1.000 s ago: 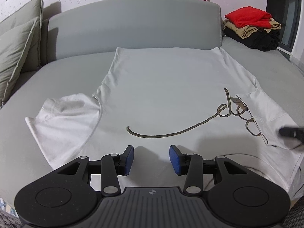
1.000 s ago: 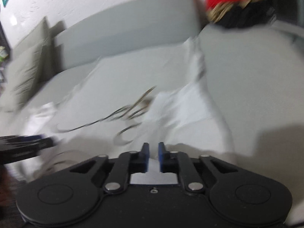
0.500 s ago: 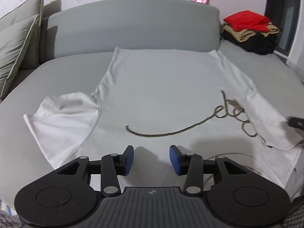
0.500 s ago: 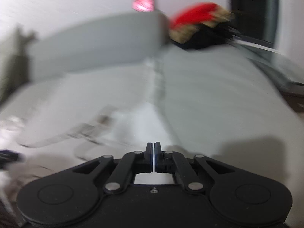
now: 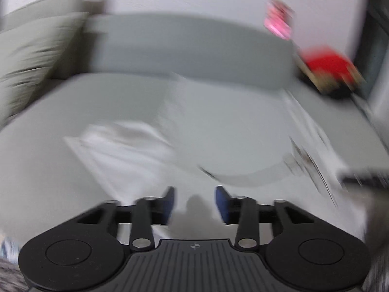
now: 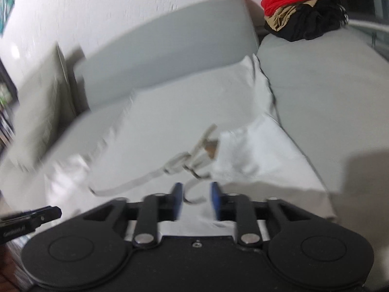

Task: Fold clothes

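Observation:
A white T-shirt with a thin looping print lies flat on the grey sofa seat. Its left sleeve is spread outward. The right sleeve lies folded in over the body. My left gripper hovers over the shirt's near hem, its jaws opening, with nothing between them; the view is badly blurred. My right gripper is low over the shirt beside the folded sleeve. Its jaws are opening; fabric lies under the gap but the pads do not press it. The left gripper shows at the lower left.
A stack of folded red, tan and black clothes sits at the sofa's far right corner. Olive cushions lean at the far left. The grey backrest runs behind the shirt. Bare seat lies right of the shirt.
The right gripper's jaws, shut half a second ago, now stand apart, and its view has rolled. The left view has swung and blurred, with its jaws a little wider.

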Available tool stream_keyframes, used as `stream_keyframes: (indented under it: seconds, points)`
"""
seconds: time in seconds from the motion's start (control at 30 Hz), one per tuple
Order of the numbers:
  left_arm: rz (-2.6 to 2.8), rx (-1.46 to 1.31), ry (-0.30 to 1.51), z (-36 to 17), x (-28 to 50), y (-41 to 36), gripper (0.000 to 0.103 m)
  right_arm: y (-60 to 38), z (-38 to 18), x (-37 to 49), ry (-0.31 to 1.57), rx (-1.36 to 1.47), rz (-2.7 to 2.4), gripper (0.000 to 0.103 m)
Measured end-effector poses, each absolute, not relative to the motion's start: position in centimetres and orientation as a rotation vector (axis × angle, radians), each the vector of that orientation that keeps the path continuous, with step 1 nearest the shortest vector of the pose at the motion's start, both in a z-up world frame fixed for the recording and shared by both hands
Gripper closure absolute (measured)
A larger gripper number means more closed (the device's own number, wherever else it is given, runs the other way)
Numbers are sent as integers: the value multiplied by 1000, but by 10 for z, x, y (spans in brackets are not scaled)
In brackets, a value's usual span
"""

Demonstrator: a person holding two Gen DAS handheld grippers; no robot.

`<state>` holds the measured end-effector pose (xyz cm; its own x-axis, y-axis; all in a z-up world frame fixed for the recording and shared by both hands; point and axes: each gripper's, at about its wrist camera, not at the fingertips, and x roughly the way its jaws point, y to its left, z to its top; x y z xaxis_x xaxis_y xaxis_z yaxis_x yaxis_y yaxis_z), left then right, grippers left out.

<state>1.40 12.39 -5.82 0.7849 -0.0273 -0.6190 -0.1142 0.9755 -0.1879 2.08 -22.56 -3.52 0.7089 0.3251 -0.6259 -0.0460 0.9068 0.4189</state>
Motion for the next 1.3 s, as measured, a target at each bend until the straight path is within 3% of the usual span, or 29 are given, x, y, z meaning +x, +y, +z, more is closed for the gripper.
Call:
stream_keyframes:
  seconds: [0.1,0.3,0.4,0.57,0.63,0.67,0.7,0.8,1.1,1.3]
  points:
    - [221,-447,663,-64,23,175,50,-229,-42,29,785,511,245,60]
    - [336,-753,729,-91,59,238,60,-228,-62,49,861,643,221,59]
    - [359,-749,754,-99,81,248,69,-232,-71,54,880,703,192,59]
    - [354,-684,773,-104,108,250,73,-242,-78,58,880,763,176,59]
    - [357,-633,773,-104,116,249,79,-244,-80,59,880,769,175,59]
    - [359,-607,772,-104,120,248,98,-246,-81,59,880,774,176,59]
    - [358,-598,769,-104,122,248,103,-247,-81,59,878,780,175,60]
    - [371,-584,719,-97,112,247,103,-251,-80,57,869,782,162,60]
    - [258,-137,507,-34,92,162,103,-263,-73,49,820,764,89,59]
    - [-5,410,415,-48,66,38,103,-269,-72,46,807,784,76,59]
